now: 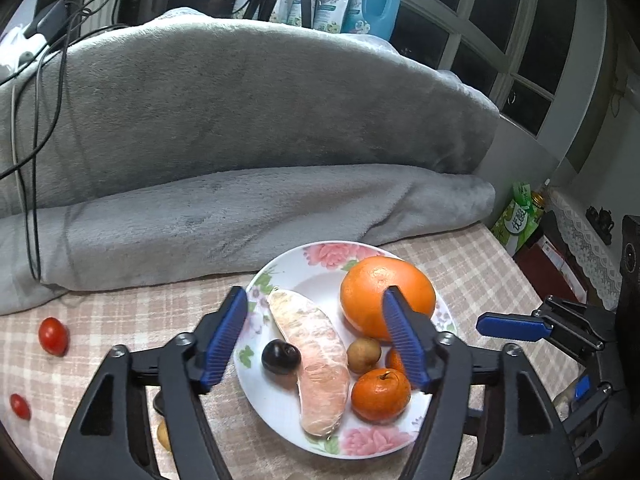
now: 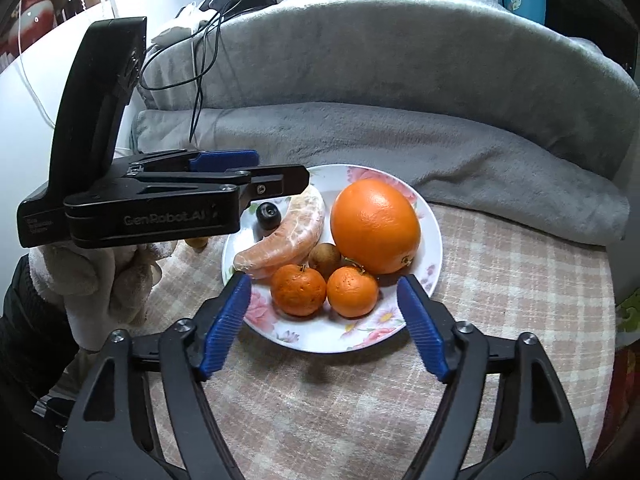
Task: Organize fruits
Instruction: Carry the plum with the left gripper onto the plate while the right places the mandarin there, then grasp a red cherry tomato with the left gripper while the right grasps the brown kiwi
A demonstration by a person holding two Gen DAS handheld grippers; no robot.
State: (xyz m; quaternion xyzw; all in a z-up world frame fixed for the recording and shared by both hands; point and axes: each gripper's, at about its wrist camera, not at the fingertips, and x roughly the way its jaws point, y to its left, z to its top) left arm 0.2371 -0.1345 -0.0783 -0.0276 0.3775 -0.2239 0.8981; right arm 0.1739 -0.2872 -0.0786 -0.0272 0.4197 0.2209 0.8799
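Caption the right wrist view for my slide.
Open right hand-held gripper hovers before a floral plate of citrus and small fruits.

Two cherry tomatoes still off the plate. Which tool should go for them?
Left, probably. Its tool is open and empty, and both cherry tomatoes lie on the cloth to its left. The right wrist view shows neither; the right tool faces the plate.

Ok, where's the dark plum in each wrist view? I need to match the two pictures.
Left wrist view: the dark plum lies on the plate's near-left part, left of the peeled pomelo segment.
Right wrist view: the plum is at the plate's far-left edge, just beyond the segment, under the left gripper's tip.
Shared landmark: the big orange.
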